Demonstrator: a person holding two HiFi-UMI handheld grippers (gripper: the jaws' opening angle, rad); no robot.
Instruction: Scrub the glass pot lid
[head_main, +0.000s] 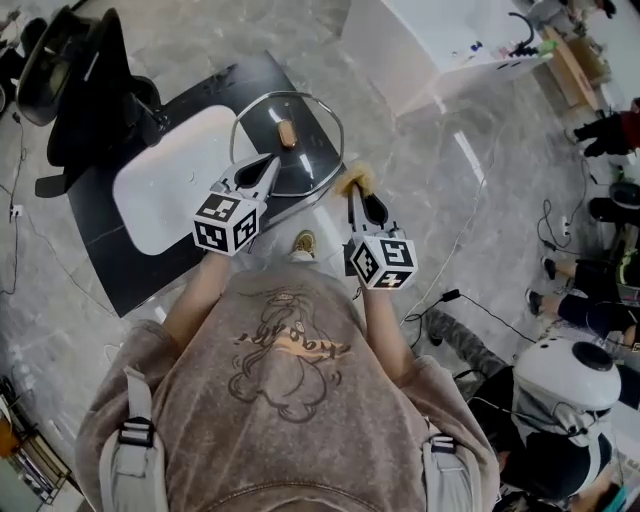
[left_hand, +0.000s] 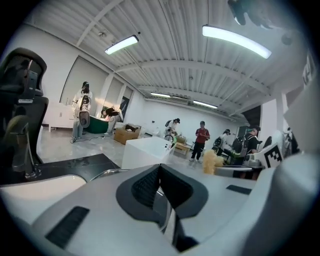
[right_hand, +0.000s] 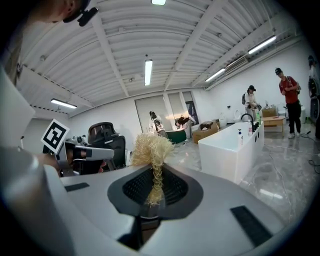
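Glass lid (head_main: 310, 150) rim nipped between left fingers (left_hand: 145, 187) — scrubber (head_main: 356, 180) alongside.

The person is holding both bare forearms out in front, elbows bent, one hand-held gripper in each hand. The left hand-held gripper (head_main: 268, 165) is pointing forward and angling slightly right, its jaws pressing together on the rim of the lid (head_main: 312, 150). The right hand-held gripper (head_main: 358, 196) is pointing straight ahead just beside it, pinching a scrubber (head_main: 356, 178).
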